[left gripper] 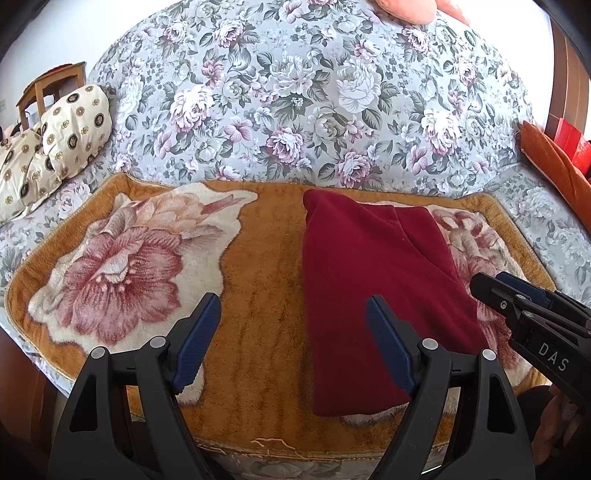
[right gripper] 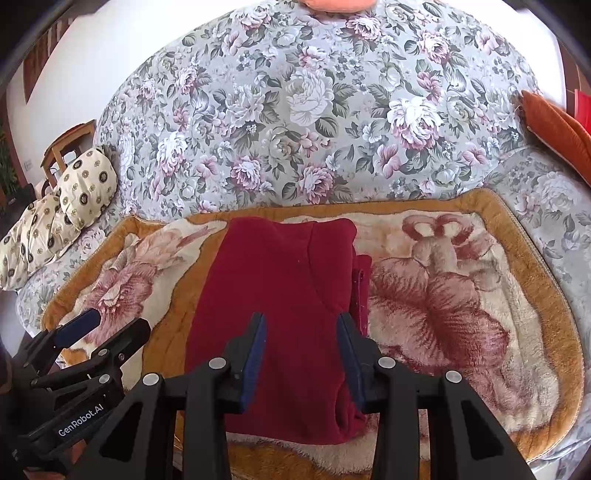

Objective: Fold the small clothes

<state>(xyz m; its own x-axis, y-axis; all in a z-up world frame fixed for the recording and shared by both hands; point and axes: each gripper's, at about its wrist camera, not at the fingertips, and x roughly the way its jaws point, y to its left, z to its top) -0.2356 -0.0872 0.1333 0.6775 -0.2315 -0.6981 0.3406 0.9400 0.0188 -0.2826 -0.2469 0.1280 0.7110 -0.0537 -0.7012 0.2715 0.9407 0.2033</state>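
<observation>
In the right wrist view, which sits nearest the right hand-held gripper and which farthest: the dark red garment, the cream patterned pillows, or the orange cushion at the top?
1. Dark red garment: directly under the right hand-held gripper, on the blanket.
2. Cream patterned pillows: far left, on the sofa seat.
3. Orange cushion: atop the sofa back, farthest.

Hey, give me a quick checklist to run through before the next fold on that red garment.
1. Left tongs open and empty: ok.
2. Right tongs open and empty: ok.
3. Red garment lying flat on the plush blanket: ok, already folded into a long strip.
4. Loose edge tucked in: not ok, a layer sticks out along its right side.
5. Blanket around the garment free of other items: ok.
6. Underside layers even: cannot tell.
</observation>
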